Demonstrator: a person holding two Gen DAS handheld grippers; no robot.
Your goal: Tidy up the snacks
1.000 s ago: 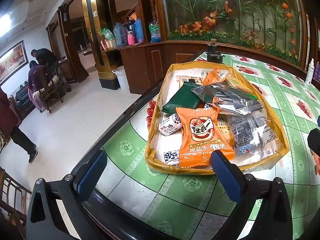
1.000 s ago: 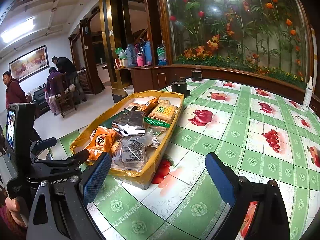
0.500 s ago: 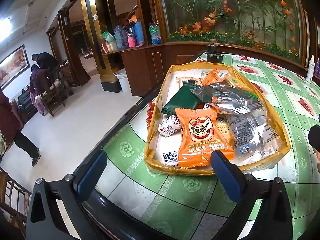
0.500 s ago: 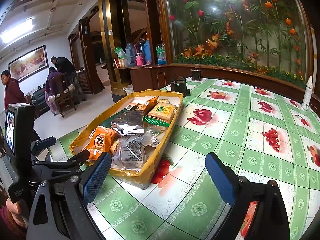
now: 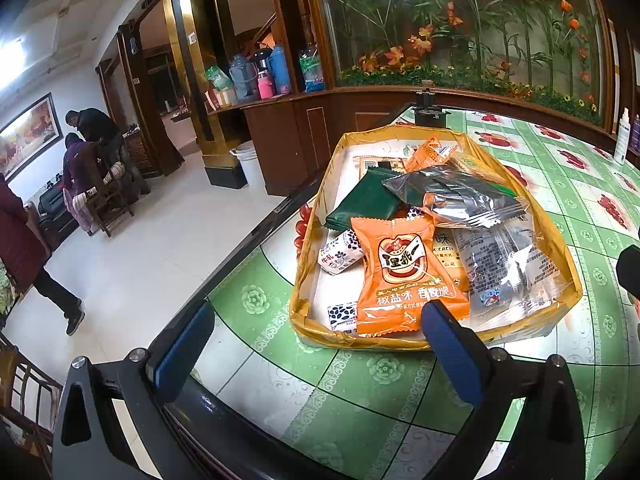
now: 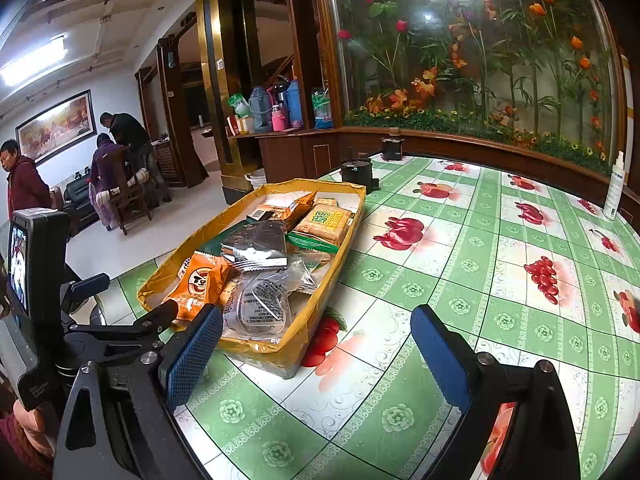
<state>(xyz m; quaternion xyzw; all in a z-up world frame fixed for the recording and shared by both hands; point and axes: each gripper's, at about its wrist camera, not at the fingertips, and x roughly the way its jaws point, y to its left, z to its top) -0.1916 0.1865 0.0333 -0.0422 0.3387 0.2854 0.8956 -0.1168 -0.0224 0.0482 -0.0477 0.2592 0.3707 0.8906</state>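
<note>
A shallow box with yellow taped walls sits on the green patterned tablecloth near the table's left edge, full of snack packets. On top lie an orange packet, a silver foil packet, a dark green packet and clear wrappers. My left gripper is open, held just short of the box's near wall, nothing between its blue pads. My right gripper is open too, to the right of the box above bare tablecloth.
The table's dark edge runs left of the box, floor beyond. Two black pots stand past the box's far end. A white spray bottle stands far right. The other gripper's handle and screen fill the lower left. People are across the room.
Both grippers stay open and almost still. The left view has drifted very slightly. A person at the far left has stepped a little.
</note>
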